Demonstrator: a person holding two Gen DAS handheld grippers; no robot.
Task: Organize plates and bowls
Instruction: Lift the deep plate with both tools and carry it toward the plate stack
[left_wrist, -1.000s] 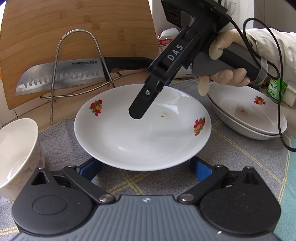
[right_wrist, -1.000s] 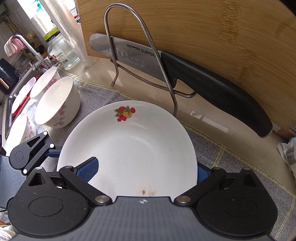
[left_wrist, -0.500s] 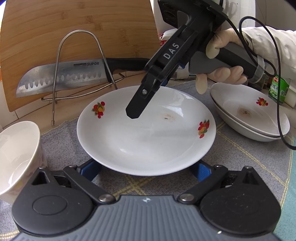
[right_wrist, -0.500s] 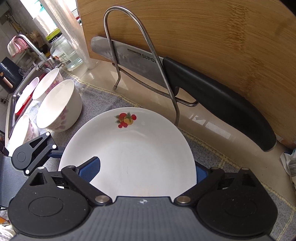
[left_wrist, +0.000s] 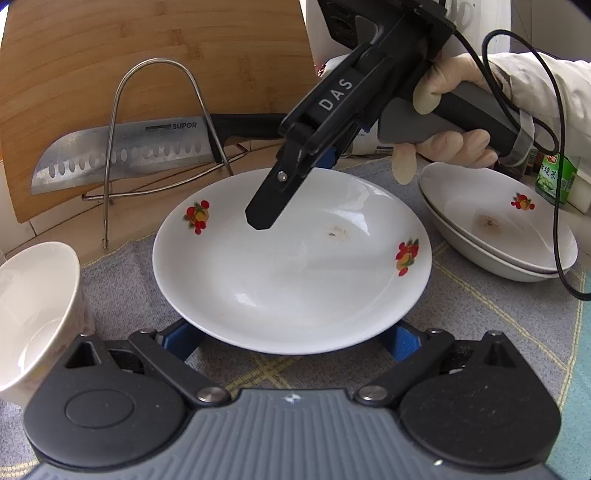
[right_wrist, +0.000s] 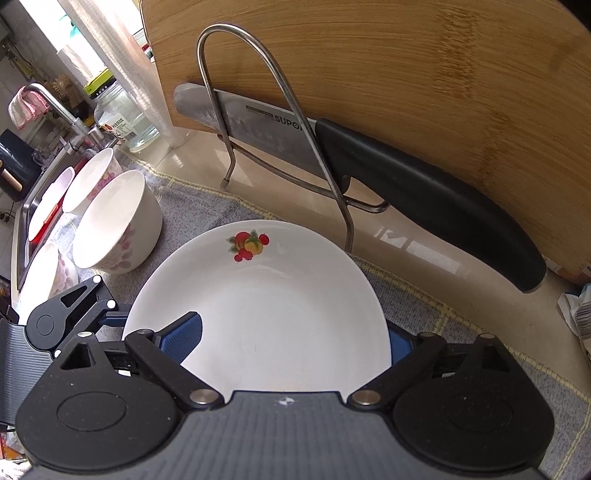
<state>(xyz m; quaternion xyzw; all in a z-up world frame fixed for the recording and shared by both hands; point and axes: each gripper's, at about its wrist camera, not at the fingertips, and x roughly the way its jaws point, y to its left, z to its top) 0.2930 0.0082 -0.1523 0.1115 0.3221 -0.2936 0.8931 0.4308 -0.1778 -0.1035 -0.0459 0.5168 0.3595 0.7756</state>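
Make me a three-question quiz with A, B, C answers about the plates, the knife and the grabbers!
1. Where is the knife?
A. On the wire rack, against the wooden board
B. In a bowl
C. On the plate

2. How many fruit pictures does the left wrist view show on the middle plate?
A. None
B. Two
C. Five

3. How are the left gripper jaws?
A. Shut tight
B. Open, one either side of the plate
C. Holding the knife

Answers:
1 A, the blade sits in the wire rack before the board.
2 B, one at each side.
3 B, its blue pads stand wide apart.
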